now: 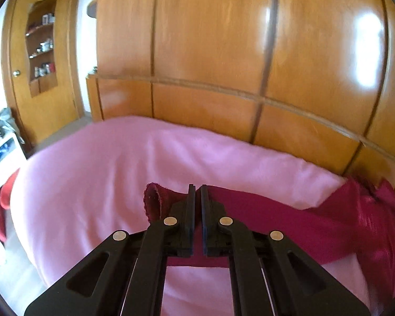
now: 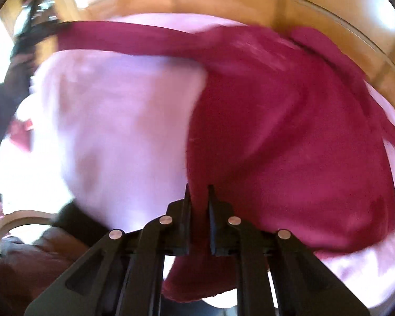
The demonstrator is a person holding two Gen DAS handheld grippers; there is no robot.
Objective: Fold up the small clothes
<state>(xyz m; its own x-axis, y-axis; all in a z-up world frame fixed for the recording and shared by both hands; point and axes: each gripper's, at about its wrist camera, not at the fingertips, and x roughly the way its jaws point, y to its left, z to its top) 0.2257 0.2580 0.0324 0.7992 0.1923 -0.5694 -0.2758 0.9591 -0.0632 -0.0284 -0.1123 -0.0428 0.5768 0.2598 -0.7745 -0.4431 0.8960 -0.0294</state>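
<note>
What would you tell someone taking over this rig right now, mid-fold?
Left gripper: shut on a cuffed end of the magenta garment, holding it lifted and stretched.
Right gripper: shut on the garment's near edge.
The rest of the garment lies spread on the pink blanket, in front of the wooden headboard.
Done: both ends gripped.
Left: no finished fold shows yet; lay the held parts over and flatten.

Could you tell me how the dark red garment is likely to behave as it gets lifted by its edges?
The dark red garment is probably floppy: it sags in a band between the left hand-held gripper and the right hand-held gripper. Likely light, since thin edges carry it. It may drag on the pink blanket.
</note>
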